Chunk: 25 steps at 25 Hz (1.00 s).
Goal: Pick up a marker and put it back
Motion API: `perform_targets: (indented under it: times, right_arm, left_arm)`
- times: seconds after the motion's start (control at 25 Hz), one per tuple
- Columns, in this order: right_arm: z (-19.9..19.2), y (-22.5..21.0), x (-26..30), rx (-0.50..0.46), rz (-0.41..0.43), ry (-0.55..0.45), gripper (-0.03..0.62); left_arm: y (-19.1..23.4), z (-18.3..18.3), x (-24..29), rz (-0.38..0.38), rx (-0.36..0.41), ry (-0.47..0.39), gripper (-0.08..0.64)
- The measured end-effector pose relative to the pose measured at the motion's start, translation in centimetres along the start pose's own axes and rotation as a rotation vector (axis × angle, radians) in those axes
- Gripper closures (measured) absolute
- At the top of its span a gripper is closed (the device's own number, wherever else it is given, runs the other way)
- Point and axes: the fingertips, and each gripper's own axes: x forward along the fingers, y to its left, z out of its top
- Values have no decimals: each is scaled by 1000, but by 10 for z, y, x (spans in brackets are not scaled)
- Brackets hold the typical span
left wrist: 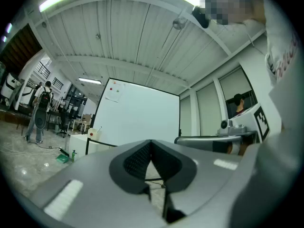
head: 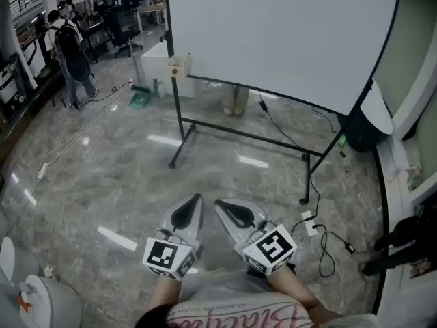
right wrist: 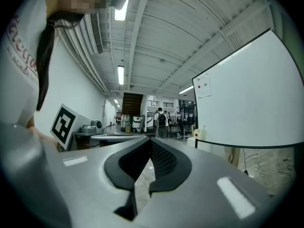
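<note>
With left tongs [head: 197, 197] and right tongs [head: 219, 202] closed on nothing, the marker, likely in the upper-left holder [head: 179, 65], should be light, stiff and slick: grip mid-barrel.

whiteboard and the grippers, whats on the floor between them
Just bare grey floor up to the whiteboard stand's base rail, seen in the head view.

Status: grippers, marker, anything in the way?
Shut, empty, held low: left gripper, right gripper. No marker made out; small cream box on large white whiteboard frame. White power strip on floor near stand.
</note>
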Motion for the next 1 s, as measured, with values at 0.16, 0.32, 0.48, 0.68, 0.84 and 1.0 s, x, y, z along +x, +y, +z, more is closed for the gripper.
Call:
perform_targets:
  times: [0.16,0.32,0.48,0.68,0.84,1.0]
  right_arm:
    - [1,-4,-5,-2,5,-14,592]
    - [2,-7,-9,-5,15,-18,592]
    - [-4,-9,-8,-2,42,-13,592]
    - [-12,-17,-4,6,63,-18,591]
    - [-15,-31,9,26,65,-28,591]
    - [-23,-44,34,34,57,-8,591]
  left_arm:
    - [-3,-2,3,8,0,-3,561]
    - [-5,1,6,25,-4,-13,561]
    - [-8,-4,6,41,-2,-8,561]
    - [-1,-18,10,58,-13,11,561]
    - [12,-22,20,70,-21,20,561]
    - [35,-32,39,56,-31,49,561]
